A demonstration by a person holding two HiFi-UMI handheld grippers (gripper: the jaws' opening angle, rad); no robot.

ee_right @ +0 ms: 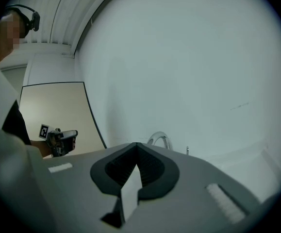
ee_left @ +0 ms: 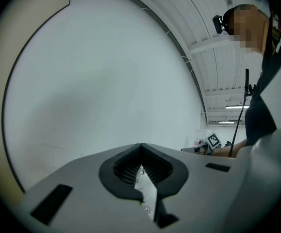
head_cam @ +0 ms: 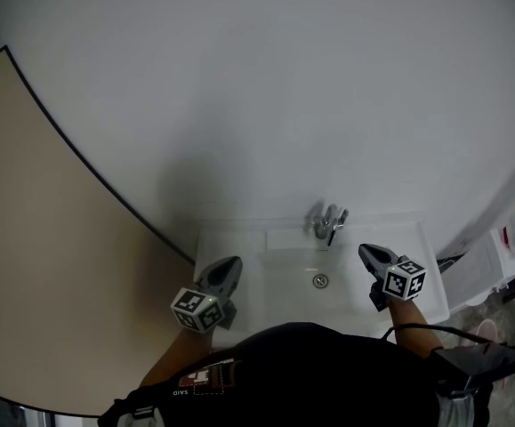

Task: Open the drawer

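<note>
Holding your left claw and right claw pressed together and empty over the sink, with no drawer showing in any view, you risk reaching blind below both claws and bumping the sink's front edge or meeting the drawer with shut tips.

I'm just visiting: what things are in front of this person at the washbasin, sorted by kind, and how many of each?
Tongs: 2, the left tongs and the right tongs
Sink: 1
Tap: 1
Drain: 1
Total: 5
</note>
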